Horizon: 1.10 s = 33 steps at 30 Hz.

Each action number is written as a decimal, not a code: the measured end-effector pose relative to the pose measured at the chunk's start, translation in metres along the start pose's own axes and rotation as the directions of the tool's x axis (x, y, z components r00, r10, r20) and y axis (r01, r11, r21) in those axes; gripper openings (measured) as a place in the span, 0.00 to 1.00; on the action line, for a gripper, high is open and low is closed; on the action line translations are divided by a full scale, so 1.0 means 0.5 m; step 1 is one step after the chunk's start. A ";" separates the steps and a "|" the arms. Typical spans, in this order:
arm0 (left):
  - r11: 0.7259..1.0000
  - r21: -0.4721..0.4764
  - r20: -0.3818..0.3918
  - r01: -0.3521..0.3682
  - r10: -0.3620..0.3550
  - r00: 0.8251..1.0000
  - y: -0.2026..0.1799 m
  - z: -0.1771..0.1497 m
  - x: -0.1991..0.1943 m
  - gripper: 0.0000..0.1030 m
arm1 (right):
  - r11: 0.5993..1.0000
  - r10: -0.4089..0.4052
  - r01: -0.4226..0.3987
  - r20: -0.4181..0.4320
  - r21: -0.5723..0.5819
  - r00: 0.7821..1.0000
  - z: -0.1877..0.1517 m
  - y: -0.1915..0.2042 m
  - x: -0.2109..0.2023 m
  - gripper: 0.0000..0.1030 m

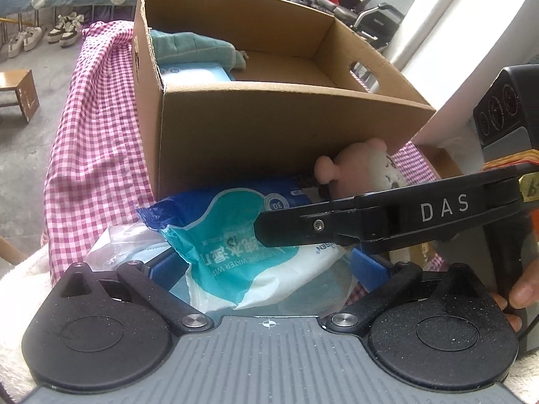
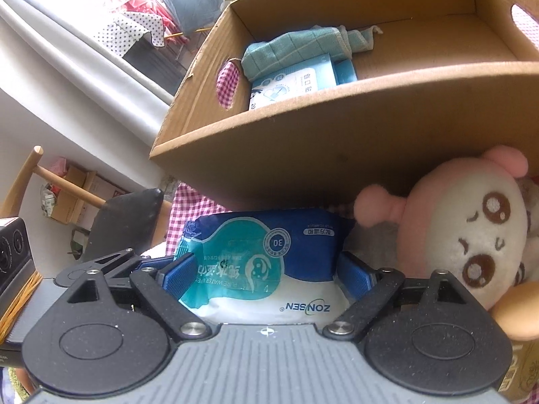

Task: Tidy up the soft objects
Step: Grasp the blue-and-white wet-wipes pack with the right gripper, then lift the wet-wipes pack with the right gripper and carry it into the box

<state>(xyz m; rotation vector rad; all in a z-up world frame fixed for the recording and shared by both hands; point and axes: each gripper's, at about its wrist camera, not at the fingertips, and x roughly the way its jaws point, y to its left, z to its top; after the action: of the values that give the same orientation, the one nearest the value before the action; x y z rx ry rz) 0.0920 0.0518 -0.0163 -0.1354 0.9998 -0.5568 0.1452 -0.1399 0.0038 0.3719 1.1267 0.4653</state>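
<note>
A blue and white pack of wet wipes lies in front of the open cardboard box. My left gripper is open around the pack's near end, with a small gap at its right pad. My right gripper straddles the same pack, its blue pads beside the pack's sides without squeezing it. One black finger of the right gripper crosses over the pack in the left wrist view. A pink and white plush toy leans against the box. Inside the box are a teal towel and a light blue packet.
A pink checked cloth covers the table. A clear plastic bag lies under the pack's left side. A black device stands close by. A hand holds the right gripper. A white fluffy towel is at lower left.
</note>
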 end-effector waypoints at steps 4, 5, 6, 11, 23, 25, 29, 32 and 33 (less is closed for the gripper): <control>1.000 0.015 0.000 -0.002 0.002 1.000 -0.007 -0.018 -0.019 0.99 | 0.999 0.051 -0.051 -0.032 0.006 0.998 -0.017 0.008 -0.009 0.88; 1.000 0.020 -0.002 -0.010 0.010 1.000 -0.007 -0.023 -0.020 0.99 | 0.998 0.059 -0.059 -0.040 0.002 0.997 -0.022 0.010 -0.009 0.88; 1.000 0.020 -0.009 -0.018 0.019 1.000 -0.005 -0.026 -0.018 0.99 | 0.998 0.064 -0.064 -0.044 -0.003 0.997 -0.027 0.011 -0.009 0.86; 0.998 0.018 -0.026 -0.053 0.054 0.998 0.006 -0.034 -0.003 0.98 | 0.999 0.040 -0.040 -0.012 0.003 0.999 -0.025 0.007 -0.015 0.74; 0.995 0.068 -0.022 -0.079 0.081 0.996 -0.011 -0.035 0.021 0.98 | 0.999 -0.032 0.033 0.020 -0.042 0.999 -0.029 0.006 0.011 0.64; 0.992 0.081 -0.016 -0.092 0.094 0.995 -0.018 -0.034 0.020 0.98 | 0.997 -0.036 0.038 0.033 -0.061 0.999 -0.029 0.014 0.005 0.62; 0.991 0.080 0.022 -0.108 0.107 0.994 -0.023 -0.029 0.002 0.98 | 0.996 -0.026 0.030 0.045 -0.081 0.999 -0.033 0.021 -0.007 0.57; 0.990 0.079 0.057 -0.118 0.113 0.992 -0.029 -0.025 -0.019 0.98 | 0.997 -0.005 0.009 0.049 -0.079 0.999 -0.035 0.024 -0.015 0.54; 0.989 0.081 0.068 -0.124 0.118 0.991 -0.033 -0.024 -0.026 0.98 | 0.997 0.002 0.003 0.053 -0.081 0.999 -0.036 0.027 -0.019 0.54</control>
<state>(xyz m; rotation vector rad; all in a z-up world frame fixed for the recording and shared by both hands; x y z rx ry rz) 0.0706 0.0457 -0.0071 -0.0163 0.9150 -0.4802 0.1231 -0.1329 0.0110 0.3119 1.0530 0.4963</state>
